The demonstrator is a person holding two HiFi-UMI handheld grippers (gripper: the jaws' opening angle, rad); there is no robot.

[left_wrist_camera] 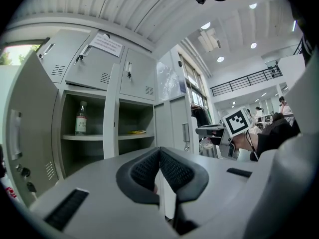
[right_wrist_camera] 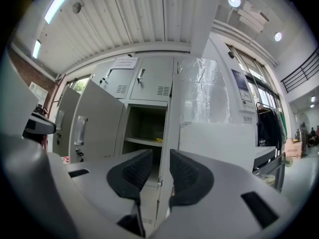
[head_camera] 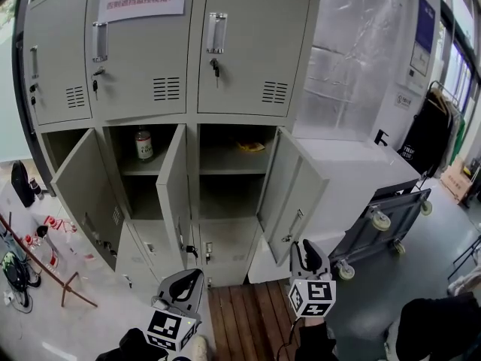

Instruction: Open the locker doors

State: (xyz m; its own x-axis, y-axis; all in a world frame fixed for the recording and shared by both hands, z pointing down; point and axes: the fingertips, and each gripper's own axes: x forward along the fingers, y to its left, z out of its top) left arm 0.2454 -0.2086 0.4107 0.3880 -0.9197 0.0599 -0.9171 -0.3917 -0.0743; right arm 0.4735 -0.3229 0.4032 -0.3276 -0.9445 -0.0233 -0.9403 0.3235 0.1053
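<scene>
Tall pale-grey steel locker doors (head_camera: 289, 190) in the middle row stand upright, swung outward. Left tongs (left_wrist_camera: 159, 152) closed tip to tip, empty; right tongs (right_wrist_camera: 160, 158) part-open, a door's edge between them.

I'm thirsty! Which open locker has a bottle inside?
The middle open locker: a bottle stands on its shelf. The right locker holds something yellow.

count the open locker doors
3, all in the middle row: left door, middle door, right door. The bottom row is partly hidden behind them, so another could be open.
</scene>
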